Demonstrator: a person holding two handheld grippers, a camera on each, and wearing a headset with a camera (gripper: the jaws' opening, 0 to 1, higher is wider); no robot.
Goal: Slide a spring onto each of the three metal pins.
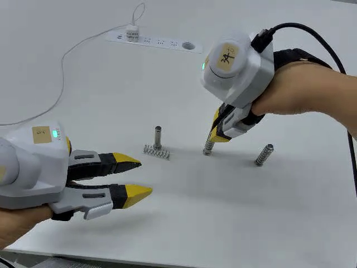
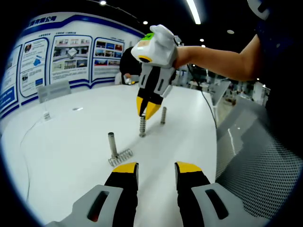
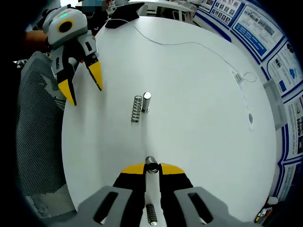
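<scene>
Silver coil spring (image 1: 156,151), the loose one, lies flat on my white table (image 1: 111,100). It touches the foot of the bare pin (image 1: 158,135), an upright rod of polished steel.

And the other two pins?

Both stand to the right of the bare pin in my head view. The nearer is the middle pin (image 1: 208,146), steel and sleeved in a coil. The far pin (image 1: 264,154), well beyond it on the same side, wears a coil too.

What are your tools doing?

My right gripper (image 2: 147,112) points down at the middle pin. In my right gripper view its yellow tips sit pinched close on either side of the pin's top, so I read it as clenched on that pin. My left gripper (image 2: 156,168) is released, with its jaws spread apart. It is held on the near-left side of the bare pin and aimed toward it, well apart from pin and loose spring alike.

Anything else on the table?

A long white power strip (image 1: 153,40) with a white plug (image 1: 132,33) seated in it, well behind the bare pin.
</scene>
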